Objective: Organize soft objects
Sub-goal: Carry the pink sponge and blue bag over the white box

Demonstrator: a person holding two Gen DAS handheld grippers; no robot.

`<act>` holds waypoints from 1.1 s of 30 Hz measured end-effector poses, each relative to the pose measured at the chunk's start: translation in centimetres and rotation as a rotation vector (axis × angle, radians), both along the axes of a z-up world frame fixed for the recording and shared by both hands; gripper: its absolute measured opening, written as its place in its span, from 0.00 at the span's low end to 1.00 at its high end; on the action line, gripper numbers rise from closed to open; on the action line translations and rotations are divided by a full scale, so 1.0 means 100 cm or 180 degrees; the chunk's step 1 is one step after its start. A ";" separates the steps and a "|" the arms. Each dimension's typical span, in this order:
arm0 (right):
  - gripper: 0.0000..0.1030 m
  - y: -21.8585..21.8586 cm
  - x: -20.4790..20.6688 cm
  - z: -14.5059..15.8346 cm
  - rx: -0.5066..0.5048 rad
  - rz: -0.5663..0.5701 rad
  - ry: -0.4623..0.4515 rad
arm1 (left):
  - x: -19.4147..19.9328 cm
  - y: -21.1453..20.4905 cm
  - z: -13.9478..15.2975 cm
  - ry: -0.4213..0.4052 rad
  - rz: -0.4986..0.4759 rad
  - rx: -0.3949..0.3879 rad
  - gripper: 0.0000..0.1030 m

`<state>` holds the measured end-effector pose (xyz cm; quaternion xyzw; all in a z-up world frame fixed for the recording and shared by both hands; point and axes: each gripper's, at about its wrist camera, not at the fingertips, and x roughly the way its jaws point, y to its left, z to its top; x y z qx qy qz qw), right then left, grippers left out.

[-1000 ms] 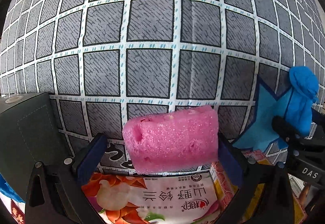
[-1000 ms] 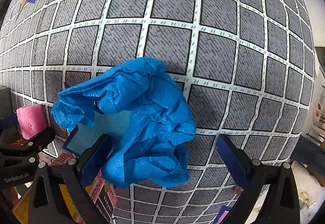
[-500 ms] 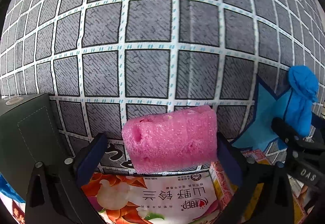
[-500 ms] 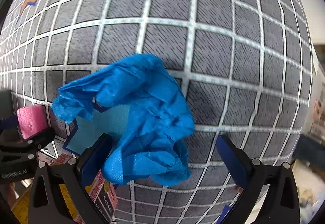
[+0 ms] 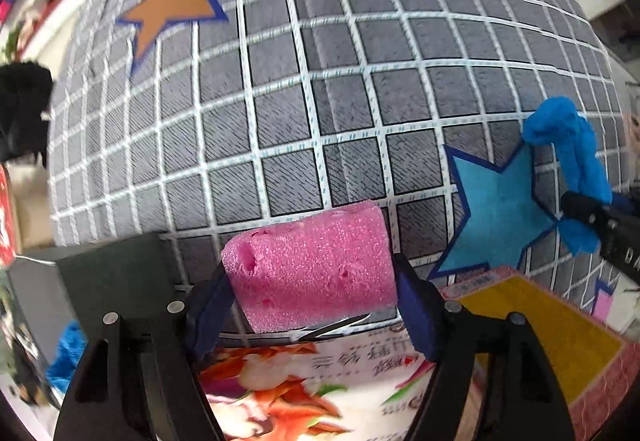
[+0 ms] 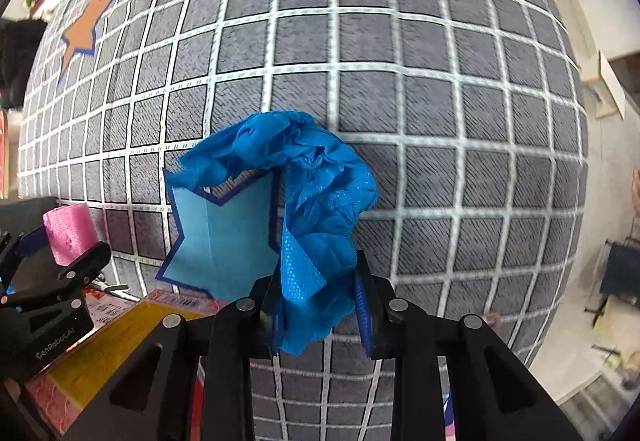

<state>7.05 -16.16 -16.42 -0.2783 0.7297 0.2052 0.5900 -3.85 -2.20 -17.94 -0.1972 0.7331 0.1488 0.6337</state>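
My left gripper [image 5: 312, 305] is shut on a pink foam block [image 5: 312, 265] and holds it above the grey checked cloth [image 5: 340, 73]; the block also shows at the left of the right wrist view [image 6: 68, 233]. My right gripper [image 6: 316, 301] is shut on a crumpled blue glove [image 6: 316, 201], which hangs over the right side of a light blue star patch [image 6: 224, 241]. In the left wrist view the glove [image 5: 568, 161] and the blue star [image 5: 496, 209] are at the right. An orange star patch [image 5: 176, 5] lies at the far left.
A printed snack packet [image 5: 312, 385] lies under the left gripper. A yellow and red box [image 5: 552, 337] sits at the near right. A dark box [image 5: 112, 281] stands at the left. A black object [image 5: 20, 109] is past the cloth's left edge.
My right gripper has closed on the blue glove. Both grippers have pulled back and up from the cloth, so more of the cloth and both stars show. The left still holds the pink foam.
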 end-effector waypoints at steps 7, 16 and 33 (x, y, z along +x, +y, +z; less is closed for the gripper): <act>0.29 -0.035 0.011 0.042 0.0139 -0.0236 -0.0048 | 0.006 0.005 0.040 -0.0203 0.0029 0.0122 0.75; 0.29 -0.046 0.015 0.104 0.0339 -0.0388 -0.0147 | -0.009 0.004 0.084 -0.0437 0.0025 0.0136 0.75; 0.29 0.000 -0.054 0.159 0.0730 -0.0237 -0.0334 | -0.086 -0.007 0.138 -0.0838 0.0018 0.0036 0.75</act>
